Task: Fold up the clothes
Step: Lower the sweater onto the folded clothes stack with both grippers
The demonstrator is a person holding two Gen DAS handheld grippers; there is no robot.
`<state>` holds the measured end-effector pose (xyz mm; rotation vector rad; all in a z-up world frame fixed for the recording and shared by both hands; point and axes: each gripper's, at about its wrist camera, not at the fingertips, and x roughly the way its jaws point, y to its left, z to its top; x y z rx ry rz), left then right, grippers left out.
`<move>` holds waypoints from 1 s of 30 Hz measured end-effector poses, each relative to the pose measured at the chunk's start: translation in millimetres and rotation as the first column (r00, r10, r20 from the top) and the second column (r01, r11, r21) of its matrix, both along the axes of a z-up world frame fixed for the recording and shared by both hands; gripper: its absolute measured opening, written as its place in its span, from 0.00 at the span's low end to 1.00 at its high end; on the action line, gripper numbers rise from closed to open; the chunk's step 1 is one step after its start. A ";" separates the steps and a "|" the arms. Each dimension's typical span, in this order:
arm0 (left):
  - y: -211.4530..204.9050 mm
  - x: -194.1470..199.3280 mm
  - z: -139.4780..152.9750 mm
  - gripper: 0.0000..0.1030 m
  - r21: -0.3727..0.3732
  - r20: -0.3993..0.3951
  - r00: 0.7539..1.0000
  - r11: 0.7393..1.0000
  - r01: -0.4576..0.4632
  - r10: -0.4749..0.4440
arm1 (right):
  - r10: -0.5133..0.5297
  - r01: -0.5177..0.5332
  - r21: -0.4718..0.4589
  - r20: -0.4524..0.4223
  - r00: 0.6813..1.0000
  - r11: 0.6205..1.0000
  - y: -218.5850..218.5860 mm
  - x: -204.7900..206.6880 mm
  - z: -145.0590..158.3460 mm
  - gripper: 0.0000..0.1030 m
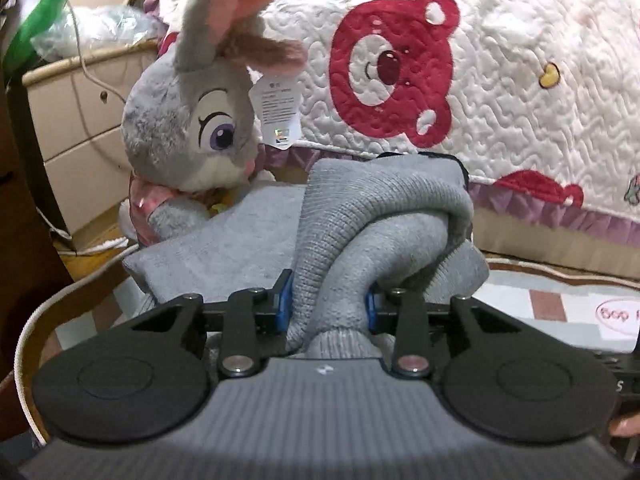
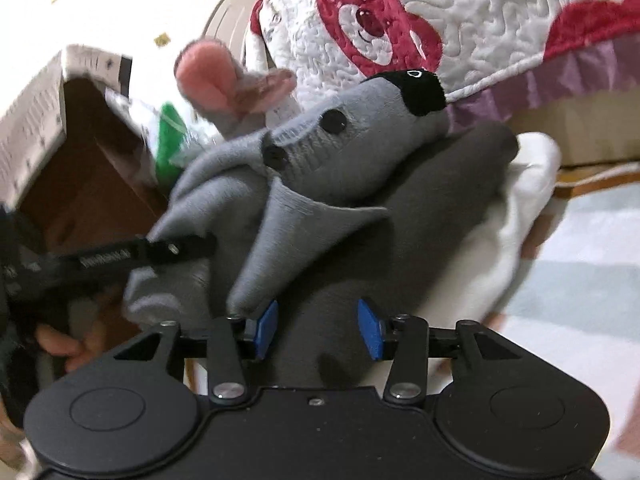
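Left wrist view: left gripper (image 1: pixel 328 304) clamped on a bunched grey knitted garment (image 1: pixel 372 216), blue pads (image 1: pixel 285 298) pressing the fabric from both sides (ribbed hem hanging down betw. the jaws toward the camera). Garment rising in a hump ahead of the fingers, its fleecy inside showing under the ribbed outer layer. Flat grey fleece panel (image 1: pixel 240 236) spread to the left of that, just in front of a grey plush rabbit w/ pink ears and purple eyes (image 1: pixel 196 128), paper tag hanging at its cheek. Behind: white quilted bedspread w/ red bear-face patches and a purple frill (image 1: pixel 500 80), draped over the bed edge. Beige drawer unit (image 1: pixel 76 120) at far left, clear plastic bag on top. Pale checked floor mat (image 1: pixel 540 300) at lower right.

Right wrist view (somewhat blurred): right gripper (image 2: pixel 318 330) released, blue pads (image 2: pixel 370 328) apart; dark grey cloth lying betw. them but not pinched, a lighter grey fold end touching only the left pad. Same garment filling the middle, two black buttons (image 2: pixel 334 120) and a black patch near its top. Left gripper (image 2: pixel 182 248) at left, biting the garment's edge; fingers of a hand (image 2: pixel 60 346) below it. White cloth (image 2: pixel 528 200) under the garment at right. Open cardboard box (image 2: pixel 76 160) at upper left, rabbit's pink ear behind the garment.
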<state>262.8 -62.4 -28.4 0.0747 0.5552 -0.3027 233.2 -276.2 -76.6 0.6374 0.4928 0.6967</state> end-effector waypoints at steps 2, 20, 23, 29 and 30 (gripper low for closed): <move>4.0 1.2 1.9 0.31 -0.011 -0.004 1.000 1.000 -0.004 0.004 | -0.007 0.006 0.023 0.005 1.000 1.000 9.2 0.8 4.2 0.55; 1.3 -33.3 -25.7 0.41 -0.046 -0.099 0.990 0.994 0.101 -0.105 | -0.033 0.036 0.026 -0.108 0.994 0.999 30.9 56.6 11.5 0.16; -14.9 -50.1 -42.1 0.45 -0.011 -0.140 0.972 0.982 0.190 -0.190 | -0.024 0.062 0.176 -0.212 0.977 0.982 -0.2 46.5 -19.0 0.20; -10.9 -94.8 -52.0 0.48 -0.093 -0.152 0.954 0.965 0.247 -0.259 | -0.047 0.137 0.308 -0.283 0.958 0.942 -18.3 12.5 -38.7 0.49; -8.2 -101.3 -47.4 0.48 -0.082 -0.119 0.960 0.966 0.244 -0.252 | -0.054 0.156 0.337 -0.293 0.955 0.929 -20.2 9.6 -41.0 0.49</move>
